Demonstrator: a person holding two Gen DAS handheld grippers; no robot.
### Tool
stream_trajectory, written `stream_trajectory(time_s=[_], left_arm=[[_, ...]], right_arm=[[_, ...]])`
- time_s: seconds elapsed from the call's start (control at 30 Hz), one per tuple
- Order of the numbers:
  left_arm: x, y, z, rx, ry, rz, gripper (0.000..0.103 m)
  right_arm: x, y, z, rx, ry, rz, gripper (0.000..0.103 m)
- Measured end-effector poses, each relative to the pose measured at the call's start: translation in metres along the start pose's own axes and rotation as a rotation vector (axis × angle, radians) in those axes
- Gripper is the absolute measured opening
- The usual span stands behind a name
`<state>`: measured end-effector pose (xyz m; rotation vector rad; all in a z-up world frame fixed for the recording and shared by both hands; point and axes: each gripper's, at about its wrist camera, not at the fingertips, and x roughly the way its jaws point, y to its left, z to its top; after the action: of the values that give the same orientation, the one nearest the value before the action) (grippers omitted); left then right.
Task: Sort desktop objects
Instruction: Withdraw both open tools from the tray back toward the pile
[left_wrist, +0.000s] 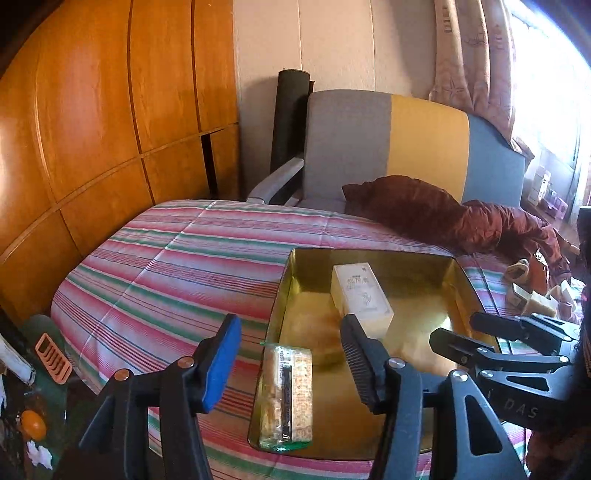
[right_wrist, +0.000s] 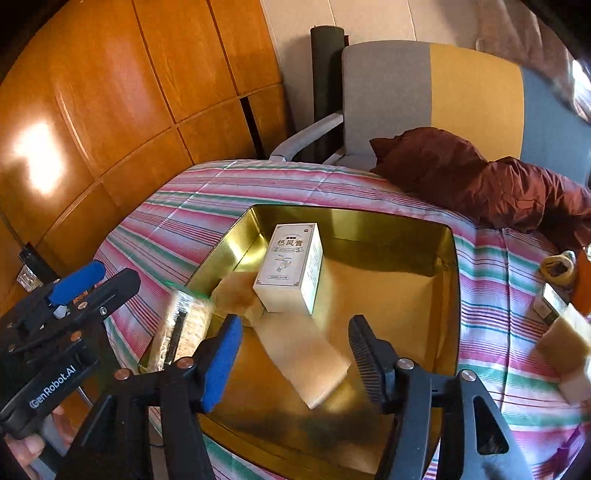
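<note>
Right now your left gripper and right gripper both stand apart, empty. Clear-wrapped cracker pack lies at the gold tin tray's near-left edge: light, slick, crushable. Pinch its long sides. White carton: stiff, easy.

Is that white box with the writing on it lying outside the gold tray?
No, the white box stands inside the gold tray, near its far left corner, with the tray's shiny walls around it.

White box stands in gold tin; right gripper open above.
</note>
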<state>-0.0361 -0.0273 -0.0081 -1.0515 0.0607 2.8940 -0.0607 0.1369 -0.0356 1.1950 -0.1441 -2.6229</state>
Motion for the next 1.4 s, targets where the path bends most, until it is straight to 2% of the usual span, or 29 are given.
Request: stream_trajectory(time_s=[0.07,0.3,0.67,0.93,1.23,1.3,1.4], left_arm=[[0.002,0.000,-0.001,-0.003,0.010,-0.010,0.057],[0.010,-0.008,-0.010,-0.010,0.066,-0.064,0.057],[0.008,-0.043,-0.011,0.044,0.092,-0.131,0.057],[0.009,-0.084,-0.005,0.114,0.103,-0.187,0.057],[0.013,-0.144,0.006,0.191,0.118,-0.283,0.057],[0.014,-0.159,0.008,0.211,0.121,-0.307,0.057],[0.018,-0.181,0.009,0.236,0.141,-0.346,0.057]], right_arm=[[-0.004,0.000,0.000,-0.008,-0.007,-0.017,0.067],[-0.021,-0.002,-0.004,-0.041,-0.043,-0.111,0.075],[-0.054,-0.041,-0.018,-0.012,-0.082,-0.272,0.078],[-0.087,-0.076,-0.027,0.015,-0.119,-0.381,0.079],[-0.115,-0.125,-0.038,0.067,-0.131,-0.465,0.080],[-0.119,-0.135,-0.041,0.079,-0.131,-0.479,0.084],[-0.125,-0.152,-0.046,0.096,-0.130,-0.503,0.084]])
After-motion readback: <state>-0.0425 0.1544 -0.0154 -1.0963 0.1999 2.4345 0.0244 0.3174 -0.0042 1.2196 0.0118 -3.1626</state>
